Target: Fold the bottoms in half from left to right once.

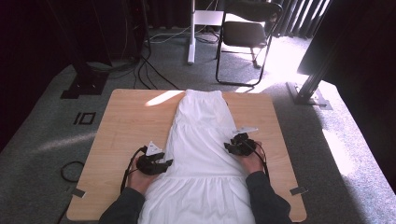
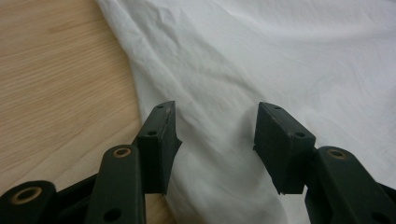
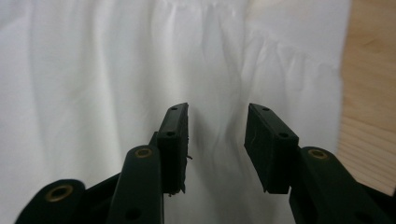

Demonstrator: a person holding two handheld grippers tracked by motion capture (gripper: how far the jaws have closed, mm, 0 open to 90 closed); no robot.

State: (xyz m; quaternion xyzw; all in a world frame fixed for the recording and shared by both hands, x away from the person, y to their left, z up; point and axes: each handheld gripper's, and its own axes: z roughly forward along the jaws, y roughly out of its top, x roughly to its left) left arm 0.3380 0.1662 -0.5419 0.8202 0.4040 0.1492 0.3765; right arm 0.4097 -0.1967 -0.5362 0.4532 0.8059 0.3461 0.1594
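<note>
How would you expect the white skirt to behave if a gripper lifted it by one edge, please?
The skirt would probably droop limply: it lies flat with soft wrinkles and gathered tiers. It looks thin, so likely light. On the smooth table it may slide rather than stay put.

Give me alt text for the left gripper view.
Two open black tongs hover over the edge of a white garment spread on a light wooden table, with nothing pinched between them. The cloth is lightly creased.

Grey carpet floor [image 1: 42, 140] surrounds the light wooden table [image 1: 126, 121]. Beyond it stands a black folding chair [image 1: 245, 32], beside a white stand post [image 1: 191, 32]; sunlight patches fall right.
</note>
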